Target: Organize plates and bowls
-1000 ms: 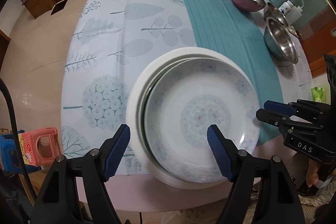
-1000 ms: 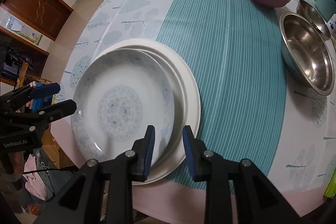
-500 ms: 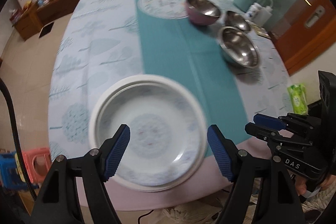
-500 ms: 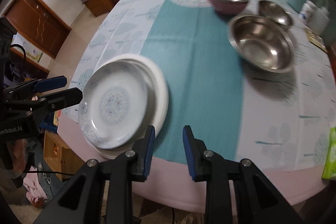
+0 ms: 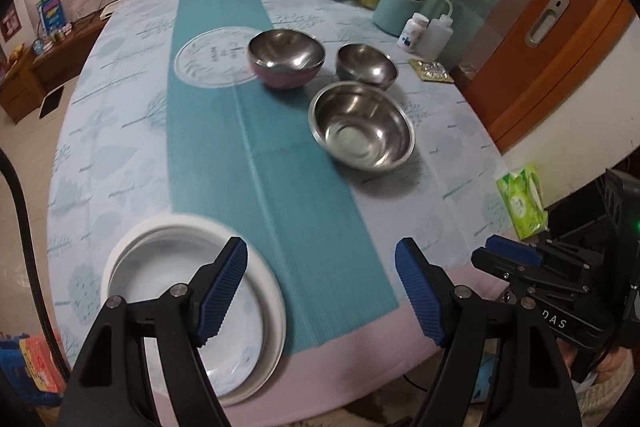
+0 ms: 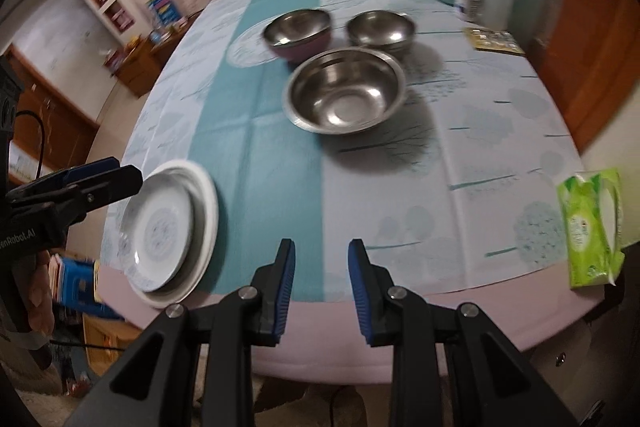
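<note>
L claw (image 5: 320,287) spread, empty | R claw (image 6: 320,287) part spread, empty | plates (image 5: 168,267) stacked at tabletop (image 5: 420,195) near edge | 3 bowls (image 5: 362,131) mid-tabletop

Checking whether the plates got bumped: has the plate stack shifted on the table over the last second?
No. The plate stack sits on the same patch of tablecloth at the near edge beside the teal runner; only the cameras backed away.

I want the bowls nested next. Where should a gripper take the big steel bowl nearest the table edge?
Pinch the large steel bowl at its thin flared rim on the near side, one finger inside and one outside; it sits upright and open, apart from the other bowls.
</note>
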A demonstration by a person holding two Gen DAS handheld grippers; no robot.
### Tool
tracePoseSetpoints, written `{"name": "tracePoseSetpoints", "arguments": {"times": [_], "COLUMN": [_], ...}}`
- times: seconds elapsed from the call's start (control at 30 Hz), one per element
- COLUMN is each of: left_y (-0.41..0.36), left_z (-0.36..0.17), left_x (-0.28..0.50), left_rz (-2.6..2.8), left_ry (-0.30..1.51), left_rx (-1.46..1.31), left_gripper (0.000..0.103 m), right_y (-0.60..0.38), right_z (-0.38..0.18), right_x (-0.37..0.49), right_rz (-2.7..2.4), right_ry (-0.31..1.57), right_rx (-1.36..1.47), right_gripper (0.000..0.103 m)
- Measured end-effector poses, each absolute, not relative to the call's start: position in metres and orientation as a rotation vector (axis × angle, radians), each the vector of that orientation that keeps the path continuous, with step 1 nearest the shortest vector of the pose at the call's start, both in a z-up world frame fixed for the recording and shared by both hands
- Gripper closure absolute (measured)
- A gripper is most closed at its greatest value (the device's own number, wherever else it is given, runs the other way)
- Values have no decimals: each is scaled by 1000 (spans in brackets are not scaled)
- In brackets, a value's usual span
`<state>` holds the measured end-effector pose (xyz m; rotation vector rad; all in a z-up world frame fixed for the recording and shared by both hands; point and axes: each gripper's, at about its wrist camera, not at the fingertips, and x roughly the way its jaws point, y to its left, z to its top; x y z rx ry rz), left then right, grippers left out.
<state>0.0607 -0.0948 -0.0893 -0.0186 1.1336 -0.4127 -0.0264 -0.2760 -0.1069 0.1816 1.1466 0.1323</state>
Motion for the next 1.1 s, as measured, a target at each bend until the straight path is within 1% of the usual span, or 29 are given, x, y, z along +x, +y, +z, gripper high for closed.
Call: {"name": "tracePoseSetpoints", "arguments": {"times": [0.2,0.43,0.63,0.77,1.1], "left_y": [-116,-127,-131,-137,-156], "left_z": [-90,-96,-100,-109,-153], "left_x": [107,159,195,212,246], "left_rz": [-423,-391,-358,-337,-354], "left_ry": [1142,1135,1121,1112,1179], "left_rx": [-44,-35,-48,-23,17], "left_gripper": [28,28,28,28,28], "right_y": [-309,-338,-352,-353,-344], "right_z": [-97,-64,-47,-56,-113], "right_x": [0,37,68,86,130], "right_rz": [60,-23,-72,-76,-111], "right_ry": [1118,1032,982,1007,1151], "right_rx": [236,257,246,249,232], "right_gripper": [76,76,76,75,75]}}
